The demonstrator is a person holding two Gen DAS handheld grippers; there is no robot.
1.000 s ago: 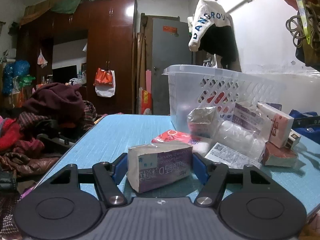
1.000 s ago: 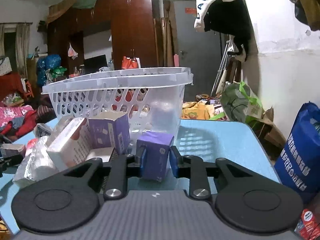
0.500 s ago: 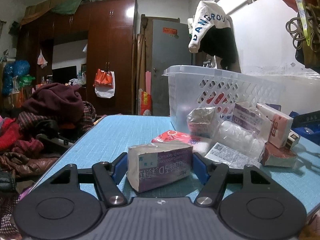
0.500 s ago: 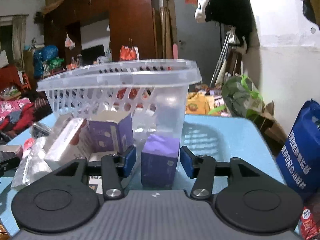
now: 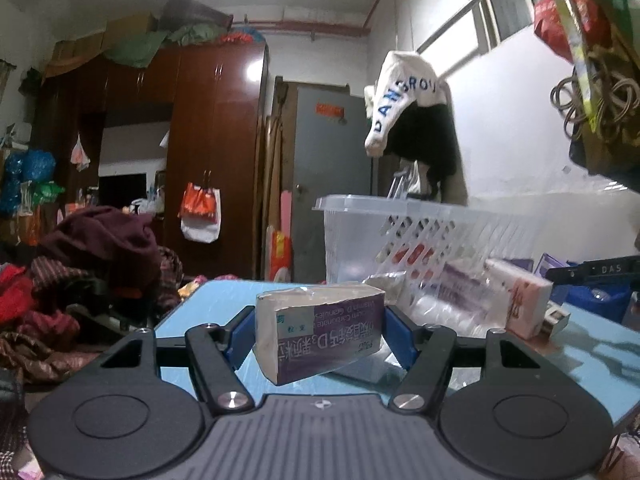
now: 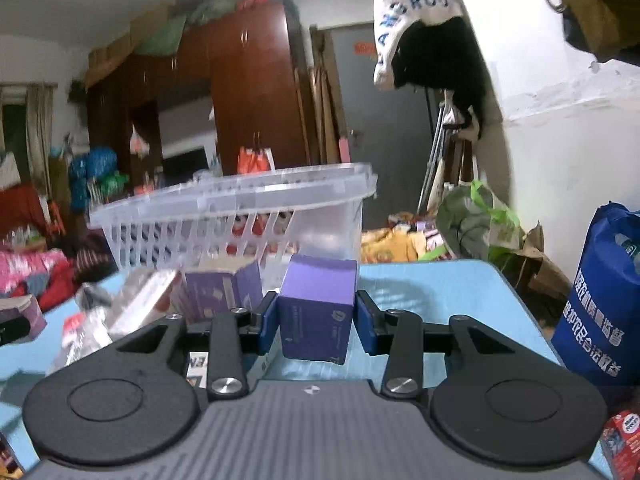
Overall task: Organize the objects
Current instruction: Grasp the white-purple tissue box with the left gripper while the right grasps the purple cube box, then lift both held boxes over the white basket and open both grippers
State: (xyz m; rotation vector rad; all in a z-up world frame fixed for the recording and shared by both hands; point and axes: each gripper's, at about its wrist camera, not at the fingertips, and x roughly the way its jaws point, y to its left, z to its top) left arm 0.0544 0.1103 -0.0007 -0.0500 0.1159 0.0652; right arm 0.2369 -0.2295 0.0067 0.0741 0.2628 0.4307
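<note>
Your left gripper [image 5: 318, 334] has its jaws closed on the carton [image 5: 320, 330], which sits tilted and clear of the bench [image 5: 224, 300] — a skewed grip could let it twist out. Your right gripper [image 6: 316, 318] pinches the purple box [image 6: 316, 312], also lifted. The basket [image 6: 240, 208] stands just ahead; its rim is high, so either box may clip it and drop onto the pile [image 6: 132, 308] in front.

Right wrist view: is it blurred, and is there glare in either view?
Right wrist view: the clear plastic basket and boxes left of it are motion-smeared, the held purple box sharper. Left wrist view: ceiling-light glare on the brown wardrobe; fisheye bending in both.
</note>
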